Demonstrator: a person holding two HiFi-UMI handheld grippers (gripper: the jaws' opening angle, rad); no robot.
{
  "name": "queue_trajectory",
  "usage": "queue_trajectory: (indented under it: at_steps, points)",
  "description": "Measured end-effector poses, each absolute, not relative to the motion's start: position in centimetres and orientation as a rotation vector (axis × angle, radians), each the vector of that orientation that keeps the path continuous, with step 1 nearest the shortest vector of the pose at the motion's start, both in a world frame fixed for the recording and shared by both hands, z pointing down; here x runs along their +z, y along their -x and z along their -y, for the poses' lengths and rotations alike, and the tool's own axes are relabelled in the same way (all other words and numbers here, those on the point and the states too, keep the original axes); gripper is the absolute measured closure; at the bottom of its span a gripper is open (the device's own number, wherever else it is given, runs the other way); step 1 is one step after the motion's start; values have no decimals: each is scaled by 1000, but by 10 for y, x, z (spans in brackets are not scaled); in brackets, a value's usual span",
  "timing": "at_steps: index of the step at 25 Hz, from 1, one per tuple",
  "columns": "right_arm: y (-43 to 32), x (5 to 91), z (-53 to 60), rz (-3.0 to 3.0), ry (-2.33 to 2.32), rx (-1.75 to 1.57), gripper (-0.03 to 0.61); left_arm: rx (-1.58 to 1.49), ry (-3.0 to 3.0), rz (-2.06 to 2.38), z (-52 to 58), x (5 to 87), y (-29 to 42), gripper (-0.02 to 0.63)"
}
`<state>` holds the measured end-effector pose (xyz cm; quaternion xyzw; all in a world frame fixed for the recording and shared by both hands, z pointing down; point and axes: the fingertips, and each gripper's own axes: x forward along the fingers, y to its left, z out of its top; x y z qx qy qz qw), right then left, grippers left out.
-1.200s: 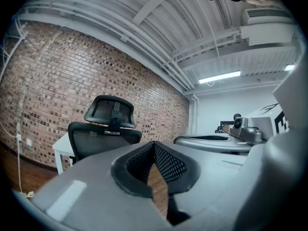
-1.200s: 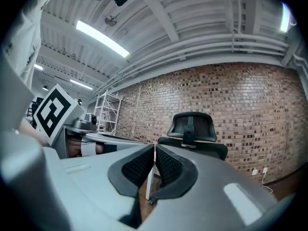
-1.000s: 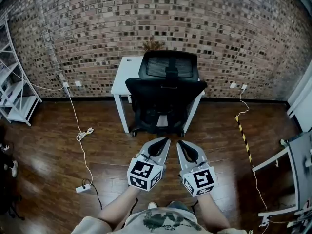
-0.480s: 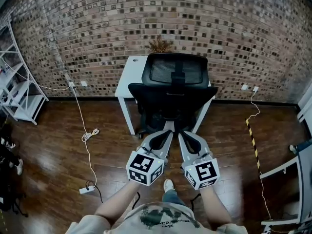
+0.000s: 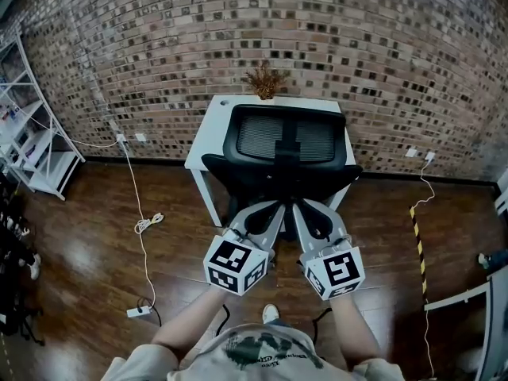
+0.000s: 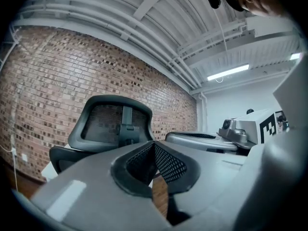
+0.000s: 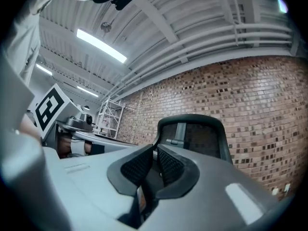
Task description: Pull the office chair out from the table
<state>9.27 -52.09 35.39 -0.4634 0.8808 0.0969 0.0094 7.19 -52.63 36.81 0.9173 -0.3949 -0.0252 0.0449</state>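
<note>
head view: chair (image 5: 286,161) stands pushed in at the white worktop (image 5: 213,129) by the brick wall (image 5: 143,54); left gripper (image 5: 275,207) and right gripper (image 5: 298,207) side by side just behind its back. left gripper view: fingers (image 6: 169,165) closed, empty. right gripper view: fingers (image 7: 172,166) closed, empty.

office chair (image 5: 290,139): black, mesh back, upright, pushed in at table | table (image 5: 208,132): white

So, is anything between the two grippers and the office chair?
Nothing visible does. The left gripper and right gripper both point at the back of the office chair, with only open air between.
</note>
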Motion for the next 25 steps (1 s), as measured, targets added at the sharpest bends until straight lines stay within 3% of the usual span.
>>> queue_trajectory:
  at_steps: [13,25]
  points:
    - [-106,330,618,-2843,1208,305,493,-123,-2827,1347,594,356,-86,598]
    - [-89,313,678,-3011,950,61,360,-142,-2813,1455,614,345,-72,597]
